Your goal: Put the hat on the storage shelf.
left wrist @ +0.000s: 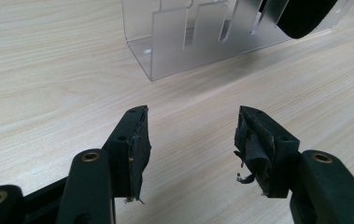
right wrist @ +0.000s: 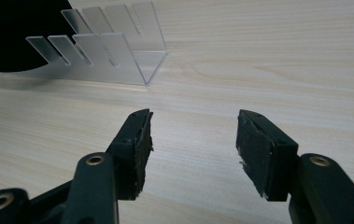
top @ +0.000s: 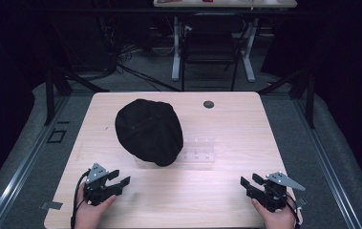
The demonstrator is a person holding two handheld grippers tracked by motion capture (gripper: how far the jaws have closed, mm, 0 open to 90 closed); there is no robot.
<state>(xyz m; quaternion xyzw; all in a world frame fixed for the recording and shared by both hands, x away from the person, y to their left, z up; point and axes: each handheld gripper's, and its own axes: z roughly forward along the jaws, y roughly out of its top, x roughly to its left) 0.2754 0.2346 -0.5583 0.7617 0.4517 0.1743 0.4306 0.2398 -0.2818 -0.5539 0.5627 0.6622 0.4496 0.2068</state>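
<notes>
- Black cap (top: 149,131) is sitting on the left end of a clear acrylic rack (top: 200,151), a little left of the middle of the worktop (top: 236,124); its dark dome is overhanging the rack's left side and covering that end.
- In the left gripper view, the cap's rounded black edge (left wrist: 305,16) is showing at the upper right, resting over the rack's slotted wall (left wrist: 188,39).
- In the right gripper view, the cap (right wrist: 16,32) is lying at the upper left, behind the rack's row of upright clear dividers (right wrist: 104,44); the rack's near corner is pointing toward the camera.
- Rack is standing flat on the pale wood; its right half is carrying nothing.
- Left gripper (top: 119,178) is resting low at the near left of the worktop, a hand (top: 92,210) wrapped round its rear. Its fingers (left wrist: 132,144) are standing spread with bare wood between them, gripping nothing, aimed toward the rack and well apart from it.
- Right gripper (top: 251,181) is resting at the near right, held by the other hand (top: 276,217). Its fingers (right wrist: 263,149) are likewise spread wide and holding nothing, angled toward the rack, well apart from it.
- Finger pads on the left gripper are looking frayed at their edges.
- A small dark round grommet (top: 208,104) is sitting in the worktop near its far edge, right of the cap.
- Beyond the worktop, a dark chair (top: 210,45) is standing on the floor.
</notes>
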